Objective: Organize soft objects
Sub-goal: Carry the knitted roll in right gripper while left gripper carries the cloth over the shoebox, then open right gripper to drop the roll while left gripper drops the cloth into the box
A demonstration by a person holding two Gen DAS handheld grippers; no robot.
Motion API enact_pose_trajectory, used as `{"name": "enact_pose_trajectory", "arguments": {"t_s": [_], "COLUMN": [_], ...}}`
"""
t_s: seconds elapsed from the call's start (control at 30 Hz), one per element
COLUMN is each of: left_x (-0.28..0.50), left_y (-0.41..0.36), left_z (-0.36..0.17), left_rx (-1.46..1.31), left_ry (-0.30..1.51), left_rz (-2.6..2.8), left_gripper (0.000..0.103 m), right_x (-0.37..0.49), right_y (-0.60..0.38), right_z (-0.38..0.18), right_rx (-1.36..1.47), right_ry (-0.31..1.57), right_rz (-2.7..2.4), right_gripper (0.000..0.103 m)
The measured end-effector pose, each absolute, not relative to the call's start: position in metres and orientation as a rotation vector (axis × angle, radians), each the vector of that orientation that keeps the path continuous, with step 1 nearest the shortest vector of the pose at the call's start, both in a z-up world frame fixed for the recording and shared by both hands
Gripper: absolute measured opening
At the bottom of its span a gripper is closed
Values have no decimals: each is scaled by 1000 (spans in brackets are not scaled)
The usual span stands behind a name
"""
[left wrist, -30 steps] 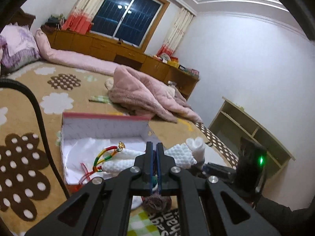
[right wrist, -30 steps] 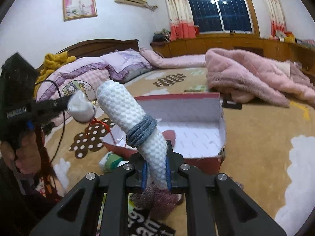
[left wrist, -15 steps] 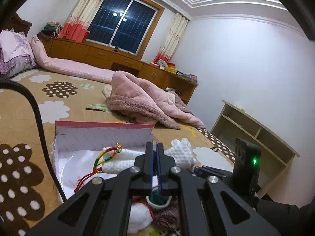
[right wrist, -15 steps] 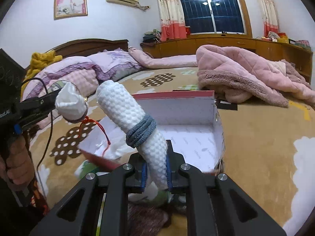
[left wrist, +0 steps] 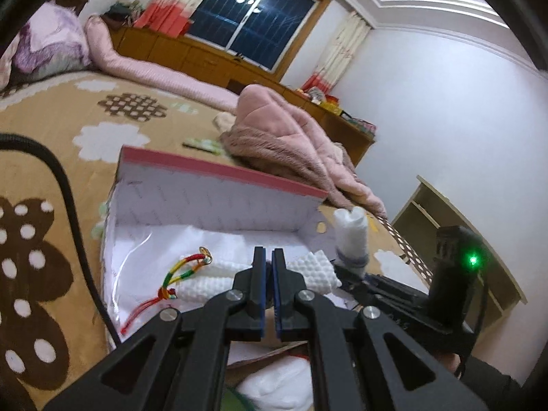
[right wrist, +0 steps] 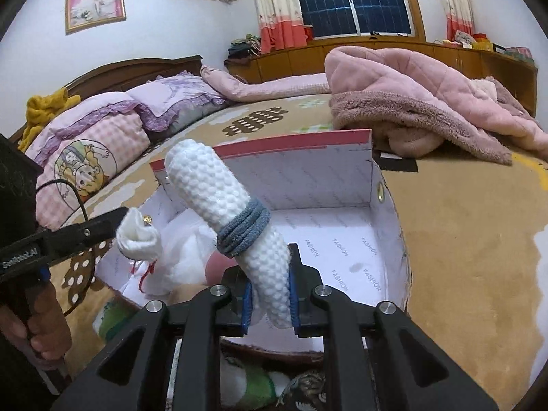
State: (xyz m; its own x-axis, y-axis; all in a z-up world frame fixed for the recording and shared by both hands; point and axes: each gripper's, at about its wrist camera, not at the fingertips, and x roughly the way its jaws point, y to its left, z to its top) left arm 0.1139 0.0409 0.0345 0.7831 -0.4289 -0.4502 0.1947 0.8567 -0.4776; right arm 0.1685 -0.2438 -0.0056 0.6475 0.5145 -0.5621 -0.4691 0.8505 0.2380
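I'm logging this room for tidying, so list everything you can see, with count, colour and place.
box: 1, pink rim, white inside, open, below both rolls
banded roll: 1, white with grey-blue band, in the right hand-held gripper
corded roll: 1, white with red cord, in the left hand-held gripper
blanket: 1, pink, heaped behind the box
pillows: at least 2, pink and purple, by the headboard
bedspread: 1, tan, patterned, under everything
photo: 1, framed, on the wall
shelf: 1, pale wood, by the wall
left hand-held gripper: 1, black, shut
right hand-held gripper: 1, black, shut
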Motion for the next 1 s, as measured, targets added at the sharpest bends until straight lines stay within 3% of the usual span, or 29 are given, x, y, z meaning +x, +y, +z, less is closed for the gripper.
{"name": "enact_pose_trajectory", "arguments": {"t_s": [0.3,0.6,1.0], "left_x": [124,122,121], "left_y": [37,27,21], "left_z": [9,3,5], "left_rx": [-357,-325,-286], "left_ry": [639,626,628], "left_rz": [-272,-284,-266], "left_gripper": [5,7,9], "right_x": [174,173,172], "right_y": [-233,-217,-211], "right_z": [-15,-25,-27], "right_rx": [17,-86,-132], "right_ry": [693,712,722], "right_rz": [547,516,486], "right_gripper": [17,29,33]}}
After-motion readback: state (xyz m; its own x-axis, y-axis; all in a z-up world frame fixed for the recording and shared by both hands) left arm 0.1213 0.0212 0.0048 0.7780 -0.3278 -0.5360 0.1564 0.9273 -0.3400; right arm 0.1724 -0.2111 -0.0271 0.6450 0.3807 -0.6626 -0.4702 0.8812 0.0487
